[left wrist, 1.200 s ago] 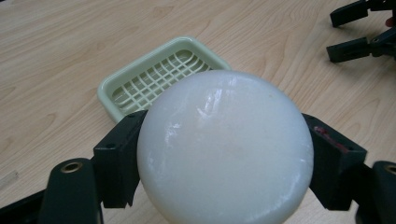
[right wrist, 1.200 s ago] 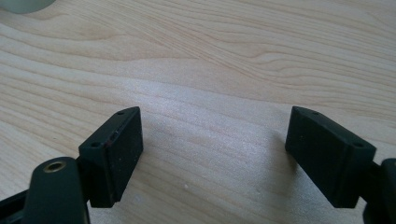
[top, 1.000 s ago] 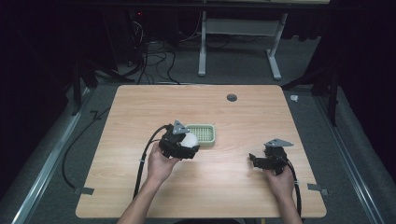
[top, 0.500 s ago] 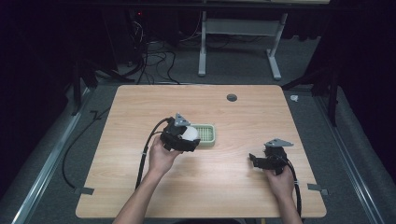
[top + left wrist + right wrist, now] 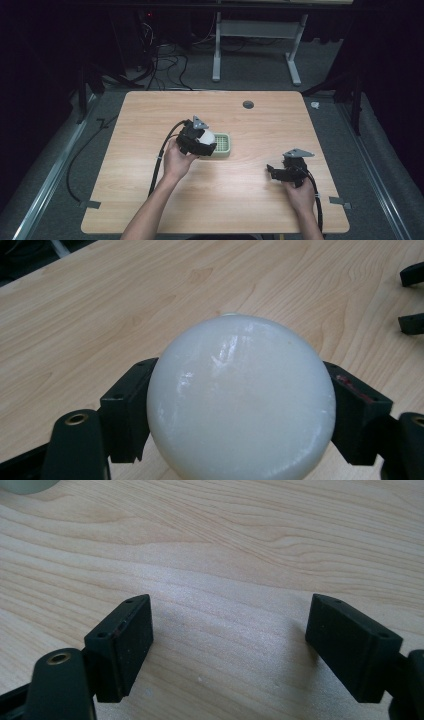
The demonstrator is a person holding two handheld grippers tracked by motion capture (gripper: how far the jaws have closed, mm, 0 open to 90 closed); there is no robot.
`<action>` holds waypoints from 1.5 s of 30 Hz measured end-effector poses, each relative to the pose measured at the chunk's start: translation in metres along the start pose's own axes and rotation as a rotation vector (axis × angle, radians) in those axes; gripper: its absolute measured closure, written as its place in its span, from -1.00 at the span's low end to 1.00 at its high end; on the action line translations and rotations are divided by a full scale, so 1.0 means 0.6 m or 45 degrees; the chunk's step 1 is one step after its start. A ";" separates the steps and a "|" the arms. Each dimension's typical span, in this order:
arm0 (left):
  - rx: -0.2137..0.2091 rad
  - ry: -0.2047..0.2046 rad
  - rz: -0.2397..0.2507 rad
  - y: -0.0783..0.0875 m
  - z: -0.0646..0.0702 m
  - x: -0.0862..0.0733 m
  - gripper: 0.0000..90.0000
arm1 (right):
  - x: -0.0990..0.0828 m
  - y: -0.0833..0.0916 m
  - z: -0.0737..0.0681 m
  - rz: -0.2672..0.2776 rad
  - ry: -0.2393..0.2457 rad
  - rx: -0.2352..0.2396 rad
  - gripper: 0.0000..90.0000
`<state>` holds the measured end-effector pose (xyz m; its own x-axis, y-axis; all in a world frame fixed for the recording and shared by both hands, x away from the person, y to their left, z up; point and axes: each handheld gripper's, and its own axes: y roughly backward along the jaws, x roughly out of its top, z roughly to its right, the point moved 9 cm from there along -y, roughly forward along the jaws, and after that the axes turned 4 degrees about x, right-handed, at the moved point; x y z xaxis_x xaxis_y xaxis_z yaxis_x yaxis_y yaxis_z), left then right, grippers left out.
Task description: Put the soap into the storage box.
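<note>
In the high view the left gripper (image 5: 200,141) sits near the middle of the wooden table (image 5: 150,120), held by the person's left hand (image 5: 176,159), with its black cable (image 5: 159,160) trailing back toward the near edge. Its jaws are closed against the two sides of a white ball (image 5: 240,400), a smooth, glossy sphere that the left gripper view shows wedged squarely between the two black pads (image 5: 127,410), one pad pressing each flank. From above, the ball (image 5: 206,138) hangs at the left end of a small pale green tray (image 5: 222,145) with a gridded floor, which lies flat on the table just right of the gripper; whether the ball touches the tray cannot be told. The right gripper (image 5: 274,171) is well apart from this, near the table's right front corner, held by the right hand (image 5: 299,192) with its grey three-cornered plate (image 5: 298,153) on top. The right gripper view shows its jaws spread wide with nothing between them but bare wood grain, close above the tabletop. A round dark grommet hole (image 5: 248,104) sits in the table's far side, well clear of both grippers.
</note>
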<state>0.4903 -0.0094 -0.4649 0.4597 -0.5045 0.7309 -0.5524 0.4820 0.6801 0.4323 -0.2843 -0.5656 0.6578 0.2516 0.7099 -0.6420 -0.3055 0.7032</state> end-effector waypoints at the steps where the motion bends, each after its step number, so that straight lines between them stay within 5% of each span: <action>1: -0.002 0.008 0.001 -0.002 -0.002 0.001 -0.45 | 0.000 0.000 0.000 0.001 0.000 0.001 -0.56; 45: 0.031 0.085 -0.082 -0.100 -0.020 -0.008 -0.45 | 0.000 0.000 0.000 0.000 -0.004 -0.002 -0.56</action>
<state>0.5296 -0.0270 -0.5087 0.5394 -0.4846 0.6887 -0.5369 0.4321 0.7246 0.4323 -0.2844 -0.5655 0.6593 0.2484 0.7096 -0.6424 -0.3043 0.7034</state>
